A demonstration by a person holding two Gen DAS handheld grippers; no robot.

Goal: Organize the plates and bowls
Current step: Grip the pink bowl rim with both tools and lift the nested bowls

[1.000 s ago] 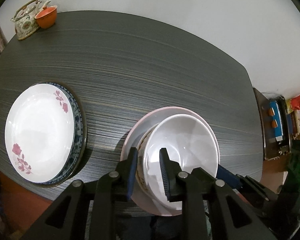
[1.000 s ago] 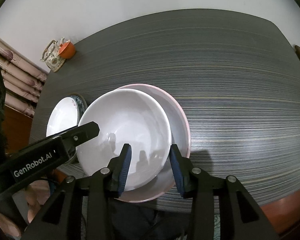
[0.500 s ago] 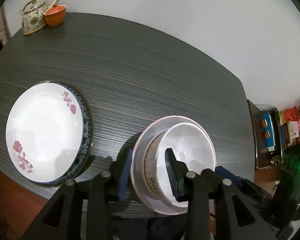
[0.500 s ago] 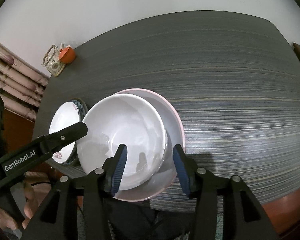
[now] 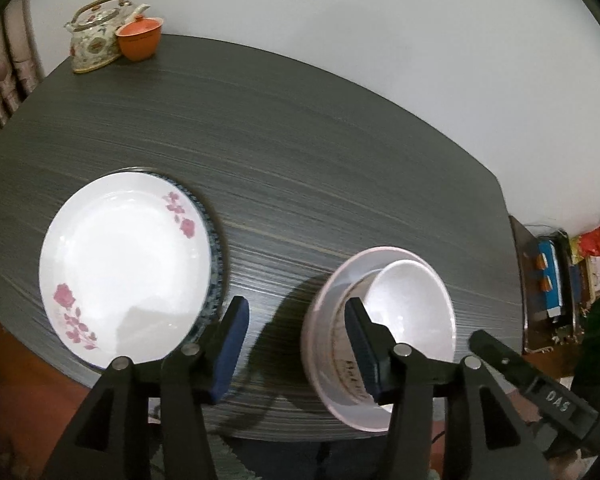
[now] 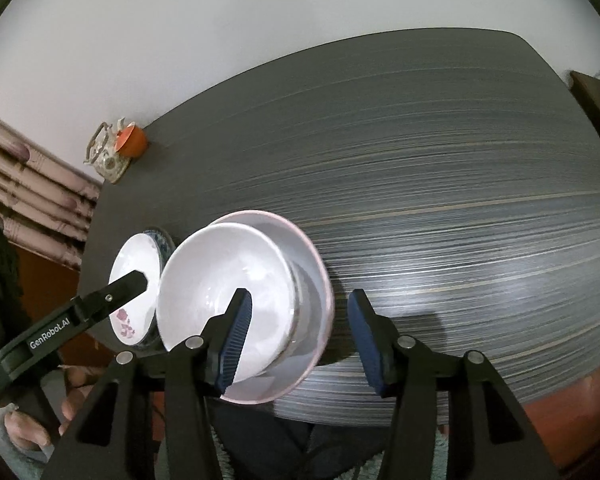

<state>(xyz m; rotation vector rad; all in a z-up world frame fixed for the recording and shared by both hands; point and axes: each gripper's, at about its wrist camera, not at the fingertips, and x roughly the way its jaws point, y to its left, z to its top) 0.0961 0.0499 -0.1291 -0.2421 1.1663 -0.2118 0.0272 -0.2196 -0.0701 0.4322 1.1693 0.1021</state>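
My left gripper has just been opening and now stands apart with nothing pinched, one finger beside the white bowl wall; my right gripper is likewise spread and holds nothing, its inner finger hanging over the bowl's near side, its outer finger past the pink plate. The bowl sits off-centre on that plate near the table edge, so catching its rim while pulling away could tip or slide both off. The flowered plate stack lies apart to the left, also close to the edge.
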